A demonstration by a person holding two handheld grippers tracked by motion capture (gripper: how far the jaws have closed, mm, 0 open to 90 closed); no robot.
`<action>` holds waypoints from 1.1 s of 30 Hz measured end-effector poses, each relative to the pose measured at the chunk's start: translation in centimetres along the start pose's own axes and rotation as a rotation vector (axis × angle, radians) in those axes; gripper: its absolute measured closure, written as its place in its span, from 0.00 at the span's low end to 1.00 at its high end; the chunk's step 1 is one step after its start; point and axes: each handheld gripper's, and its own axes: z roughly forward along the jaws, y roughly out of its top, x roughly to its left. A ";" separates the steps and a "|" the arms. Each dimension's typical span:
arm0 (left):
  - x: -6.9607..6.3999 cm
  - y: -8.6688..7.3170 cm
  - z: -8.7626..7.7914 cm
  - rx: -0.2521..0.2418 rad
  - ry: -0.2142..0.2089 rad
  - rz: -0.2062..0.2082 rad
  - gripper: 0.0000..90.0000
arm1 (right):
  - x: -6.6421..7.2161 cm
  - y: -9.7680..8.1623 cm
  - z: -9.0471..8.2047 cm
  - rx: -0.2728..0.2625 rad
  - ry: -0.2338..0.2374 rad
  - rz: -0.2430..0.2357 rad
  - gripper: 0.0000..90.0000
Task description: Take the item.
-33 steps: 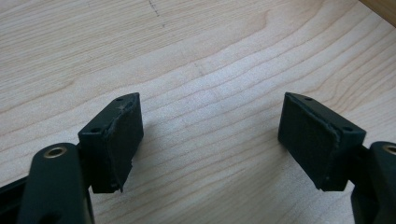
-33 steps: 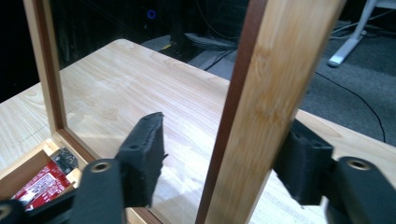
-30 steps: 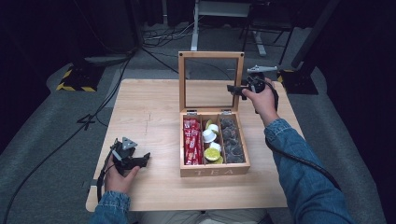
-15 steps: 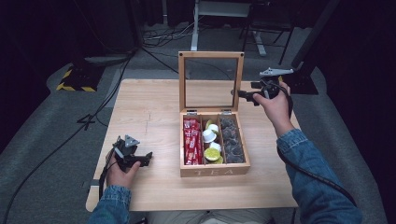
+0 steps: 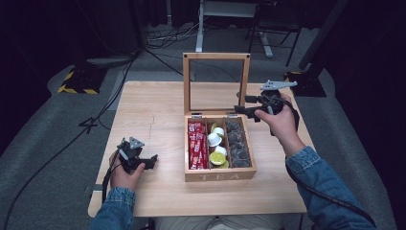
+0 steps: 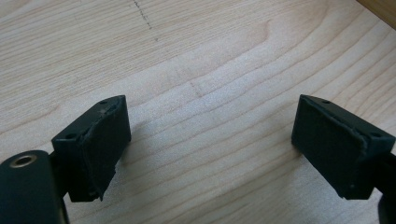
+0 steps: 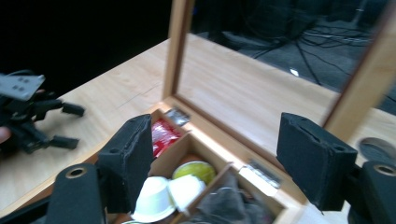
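A wooden tea box (image 5: 219, 176) stands in the middle of the table, its glass-paned lid (image 5: 216, 57) upright. It holds red packets (image 5: 196, 143), white and green capsules (image 5: 216, 146) and dark tea bags (image 5: 237, 143). My right gripper (image 5: 243, 105) hovers open at the lid's right side, above the box's back right corner. Its jaws have just been closing a little, with nothing between them. In the right gripper view the gripper (image 7: 217, 158) looks down on the capsules (image 7: 168, 193). My left gripper (image 5: 152, 161) is low over the bare table left of the box. Its jaws (image 6: 210, 140) have just been opening and hold nothing.
The wooden table (image 5: 153, 110) is bare to the left of and behind the box. Cables (image 5: 158, 43), a desk frame (image 5: 230, 19) and a yellow-black striped block (image 5: 76, 84) lie on the grey floor beyond the table's far edge.
My right hand has drawn away from the lid's right edge, to the right and slightly toward the person. The lid stays upright. The left hand has hardly moved.
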 end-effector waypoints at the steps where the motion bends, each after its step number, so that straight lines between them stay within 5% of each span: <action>1: 0.0 0.0 0.0 0.000 0.000 0.001 0.13 | 0.3 -0.1 0.2 0.004 0.007 -0.004 0.30; 9: 0.0 0.1 0.1 0.001 0.002 0.002 0.13 | 2.9 -0.5 2.2 0.041 0.065 -0.038 0.29; 18: 0.0 0.1 0.1 0.002 0.002 0.002 0.13 | 6.0 -1.4 5.1 0.139 0.164 -0.033 0.46; 25: 0.0 0.1 0.1 0.001 0.002 0.002 0.13 | 7.9 -2.7 7.3 0.224 0.182 -0.027 0.56; 33: 0.0 0.1 0.1 0.001 0.002 0.002 0.13 | 9.5 -3.7 9.1 0.265 0.161 -0.073 0.51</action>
